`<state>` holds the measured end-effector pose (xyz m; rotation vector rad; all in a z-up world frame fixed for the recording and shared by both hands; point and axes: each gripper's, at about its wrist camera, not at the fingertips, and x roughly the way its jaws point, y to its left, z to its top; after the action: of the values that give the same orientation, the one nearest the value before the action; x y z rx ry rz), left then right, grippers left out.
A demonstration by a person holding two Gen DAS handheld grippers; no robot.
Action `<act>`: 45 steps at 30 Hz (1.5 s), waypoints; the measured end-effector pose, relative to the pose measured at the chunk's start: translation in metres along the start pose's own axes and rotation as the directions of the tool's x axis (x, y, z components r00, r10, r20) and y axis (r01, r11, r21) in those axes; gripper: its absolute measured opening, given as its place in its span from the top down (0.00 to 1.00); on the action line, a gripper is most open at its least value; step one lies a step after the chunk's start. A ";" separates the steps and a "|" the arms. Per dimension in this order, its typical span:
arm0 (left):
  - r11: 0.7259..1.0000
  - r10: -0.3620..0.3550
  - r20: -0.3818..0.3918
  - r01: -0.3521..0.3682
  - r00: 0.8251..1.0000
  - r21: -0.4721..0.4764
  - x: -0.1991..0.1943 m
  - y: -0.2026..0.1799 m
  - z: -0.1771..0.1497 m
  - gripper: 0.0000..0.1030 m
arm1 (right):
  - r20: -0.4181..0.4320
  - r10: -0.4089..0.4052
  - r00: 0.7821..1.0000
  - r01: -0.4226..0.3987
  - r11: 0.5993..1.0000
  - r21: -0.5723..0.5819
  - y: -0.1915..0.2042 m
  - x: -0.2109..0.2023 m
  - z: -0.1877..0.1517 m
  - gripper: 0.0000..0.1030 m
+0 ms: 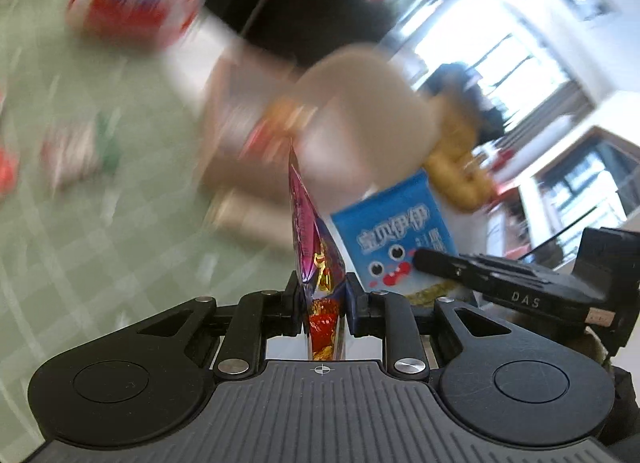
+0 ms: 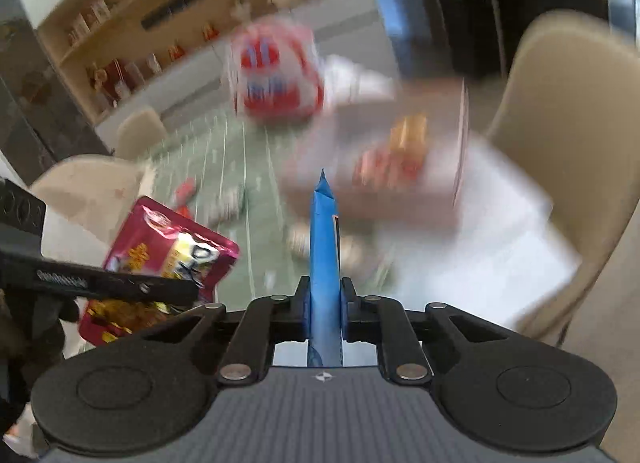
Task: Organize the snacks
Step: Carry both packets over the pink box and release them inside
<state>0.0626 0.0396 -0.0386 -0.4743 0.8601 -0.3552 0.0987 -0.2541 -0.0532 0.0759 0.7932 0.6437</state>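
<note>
My left gripper (image 1: 324,295) is clamped on the magenta snack packet (image 1: 316,263), my right gripper (image 2: 325,303) pinched tight on the blue packet (image 2: 324,255).

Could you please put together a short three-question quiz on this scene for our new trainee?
1. True or false: the left claw is empty.
2. What colour is the packet in the right claw?
3. Multiple choice: the red and white snack bag on the green checked tablecloth lies A) ahead of both claws, B) between the right claw's jaws, C) on the beige chair.

Key:
1. False: it is closed on a shiny purple and red packet.
2. Blue; the jaws press on it from both sides.
3. A
</note>
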 end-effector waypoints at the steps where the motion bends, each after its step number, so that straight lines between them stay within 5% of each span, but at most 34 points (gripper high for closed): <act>1: 0.999 -0.007 0.036 0.006 0.999 0.036 -0.005 -0.009 0.019 0.76 | 0.041 -0.013 0.999 0.013 1.000 -0.016 0.001 -0.012 0.013 0.87; 6: 0.994 -0.007 0.153 -0.011 0.988 0.111 0.010 -0.028 0.107 0.76 | 0.229 -0.082 0.970 0.097 0.994 -0.057 0.005 -0.056 0.070 0.87; 11: 1.000 -0.001 0.072 -0.001 0.997 0.021 0.084 0.000 0.160 0.76 | 0.277 -0.141 0.950 0.165 0.984 -0.063 0.013 -0.060 0.083 0.87; 17: 0.978 -0.150 -0.063 0.139 0.987 -0.153 0.189 0.055 0.158 0.76 | 0.226 -0.239 0.944 0.255 0.966 -0.044 0.011 -0.048 0.072 0.87; 20: 0.994 -0.040 -0.077 0.031 0.996 -0.109 0.214 0.067 0.142 0.70 | 0.201 -0.290 0.936 0.301 0.953 -0.026 0.007 -0.041 0.070 0.87; 25: 0.995 -0.026 0.063 0.032 0.998 -0.097 0.169 0.077 0.139 0.67 | 0.188 -0.320 0.929 0.326 0.945 -0.004 0.000 -0.028 0.077 0.87; 29: 0.995 0.091 0.152 -0.096 0.984 0.029 0.107 0.061 0.113 0.67 | 0.176 -0.280 0.944 0.280 0.960 0.021 -0.005 -0.001 0.096 0.87; 38: 0.994 0.112 0.101 -0.109 0.989 -0.033 0.055 0.070 0.015 0.67 | 0.169 -0.091 0.981 0.054 0.976 0.211 -0.024 0.106 0.149 0.80; 40: 0.989 0.149 0.071 -0.147 0.986 -0.035 0.051 0.078 0.001 0.67 | 0.119 -0.136 0.984 0.101 0.961 0.258 -0.034 0.132 0.147 0.66; 45: 0.966 0.254 0.060 -0.250 0.965 -0.059 0.033 0.102 -0.021 0.67 | 0.058 -0.256 0.965 0.241 0.950 0.199 -0.039 0.151 0.113 0.66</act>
<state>0.0767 0.1035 -0.1258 -0.4159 0.8547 -0.0826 0.2750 -0.1816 -0.0808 0.1734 0.7673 0.3221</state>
